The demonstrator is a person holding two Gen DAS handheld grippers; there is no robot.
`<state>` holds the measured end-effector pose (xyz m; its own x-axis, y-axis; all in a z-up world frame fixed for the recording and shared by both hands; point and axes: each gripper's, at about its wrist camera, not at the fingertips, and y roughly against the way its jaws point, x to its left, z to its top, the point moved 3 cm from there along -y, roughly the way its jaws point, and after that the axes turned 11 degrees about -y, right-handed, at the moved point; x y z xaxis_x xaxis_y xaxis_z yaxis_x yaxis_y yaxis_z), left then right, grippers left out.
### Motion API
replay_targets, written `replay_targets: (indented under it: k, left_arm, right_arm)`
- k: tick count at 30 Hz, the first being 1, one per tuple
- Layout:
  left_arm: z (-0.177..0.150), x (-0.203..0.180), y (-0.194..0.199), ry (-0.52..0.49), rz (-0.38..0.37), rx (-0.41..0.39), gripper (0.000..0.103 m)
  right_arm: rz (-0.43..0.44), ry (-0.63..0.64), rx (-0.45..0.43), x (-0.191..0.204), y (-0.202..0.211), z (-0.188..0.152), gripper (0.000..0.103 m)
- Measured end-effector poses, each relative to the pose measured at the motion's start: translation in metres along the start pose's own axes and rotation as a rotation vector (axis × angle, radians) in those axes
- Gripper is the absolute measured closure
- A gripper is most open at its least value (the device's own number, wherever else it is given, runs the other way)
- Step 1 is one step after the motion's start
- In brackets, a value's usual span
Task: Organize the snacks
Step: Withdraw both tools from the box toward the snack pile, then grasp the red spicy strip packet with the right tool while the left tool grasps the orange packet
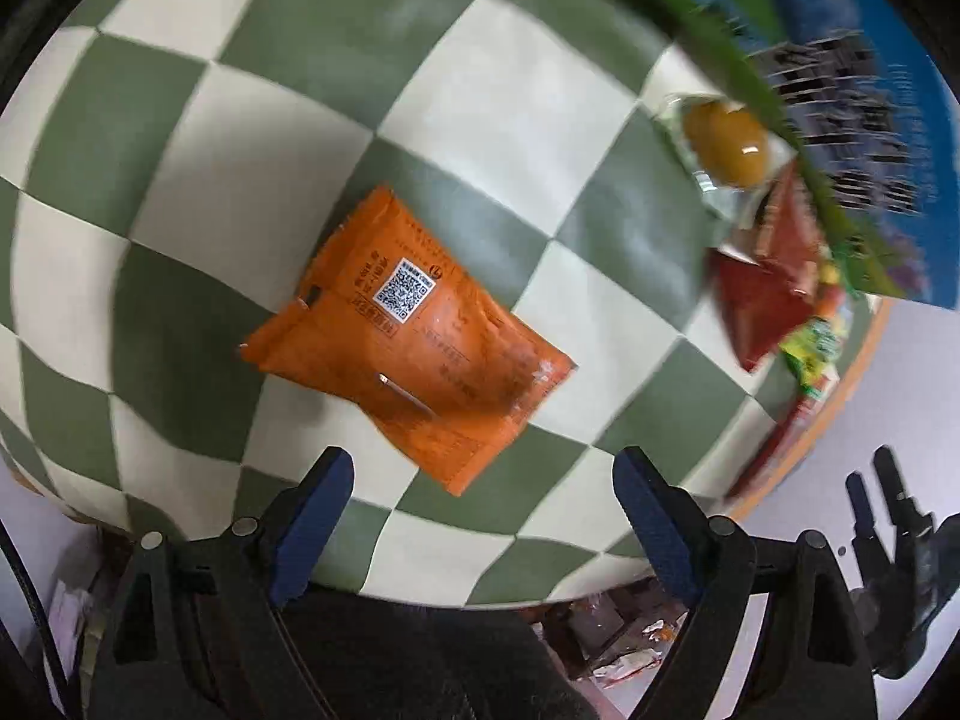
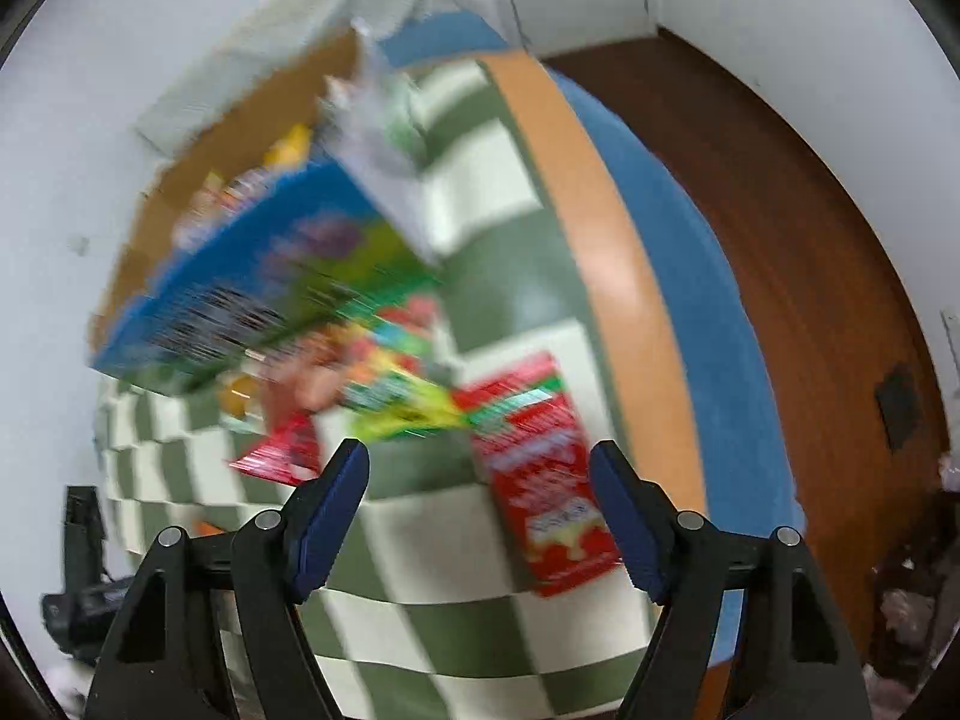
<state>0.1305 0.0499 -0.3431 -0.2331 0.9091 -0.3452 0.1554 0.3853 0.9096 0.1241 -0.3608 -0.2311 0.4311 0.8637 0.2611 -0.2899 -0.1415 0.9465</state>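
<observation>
An orange snack packet [image 1: 408, 336] with a QR code lies flat on the green-and-white checked tablecloth [image 1: 252, 138]. My left gripper [image 1: 483, 468] hangs open just short of its near corner, with nothing between the blue pads. In the right wrist view a red snack packet [image 2: 540, 480] lies on the cloth. My right gripper [image 2: 480, 456] stands open above it, and the packet's right edge sits near the right finger [image 2: 624, 516] with no pad pressing on it. The right wrist view is blurred.
A blue and green printed box [image 2: 240, 288] stands on the table, also at the left view's top right [image 1: 840, 120]. Beside it lie a clear pack of yellow-brown pieces [image 1: 726, 144], red packets [image 1: 762, 300] and colourful wrappers [image 2: 396, 402]. An open cardboard box [image 2: 240, 138] holds snacks. The table's wooden rim [image 2: 600, 240] runs along the right.
</observation>
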Motion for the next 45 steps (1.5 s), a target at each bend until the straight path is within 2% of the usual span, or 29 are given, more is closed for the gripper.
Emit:
replay_targets:
  k: [7, 9, 11, 13, 20, 24, 30, 32, 33, 40, 43, 45]
  left_arm:
    - [0.027, 0.003, -0.02, 0.096, -0.006, -0.022, 0.015]
    - [0.032, -0.001, -0.019, 0.086, 0.014, -0.044, 0.015]
    - [0.04, -0.01, -0.015, 0.032, 0.069, -0.078, 0.015]
    - [0.047, -0.018, -0.012, -0.023, 0.118, -0.111, 0.015]
    - [0.047, -0.069, -0.029, -0.325, 0.257, -0.11, 0.015]
    - [0.036, -0.077, -0.029, -0.381, 0.276, -0.097, 0.015]
    - [0.008, -0.069, -0.048, -0.384, 0.305, -0.041, 0.014]
    - [0.007, -0.069, -0.054, -0.359, 0.311, -0.065, 0.014]
    - [0.008, -0.068, -0.053, -0.353, 0.314, -0.08, 0.014]
    - [-0.006, -0.07, -0.053, -0.38, 0.352, -0.132, 0.014]
    - [-0.011, -0.074, -0.054, -0.382, 0.354, -0.137, 0.014]
    - [-0.001, -0.06, -0.046, -0.383, 0.353, -0.137, 0.014]
  right_arm:
    - [-0.078, 0.037, 0.061, -0.019, -0.063, -0.005, 0.025]
    - [-0.078, 0.034, 0.081, -0.021, -0.072, -0.012, 0.031]
    - [-0.082, 0.034, 0.089, -0.022, -0.075, -0.022, 0.04]
    - [-0.072, 0.036, 0.107, -0.021, -0.076, -0.035, 0.042]
    - [-0.068, 0.093, 0.165, -0.006, -0.078, -0.085, 0.043]
    - [-0.066, 0.089, 0.172, -0.004, -0.078, -0.094, 0.042]
    - [-0.075, 0.085, 0.174, -0.01, -0.089, -0.085, 0.042]
    - [-0.087, 0.088, 0.162, -0.011, -0.091, -0.088, 0.042]
    - [-0.088, 0.098, 0.157, -0.01, -0.093, -0.072, 0.043]
    - [-0.104, 0.235, 0.156, 0.014, -0.098, -0.099, 0.044]
    - [-0.106, 0.221, 0.16, 0.013, -0.102, -0.1, 0.043]
    - [-0.103, 0.212, 0.169, 0.011, -0.106, -0.098, 0.043]
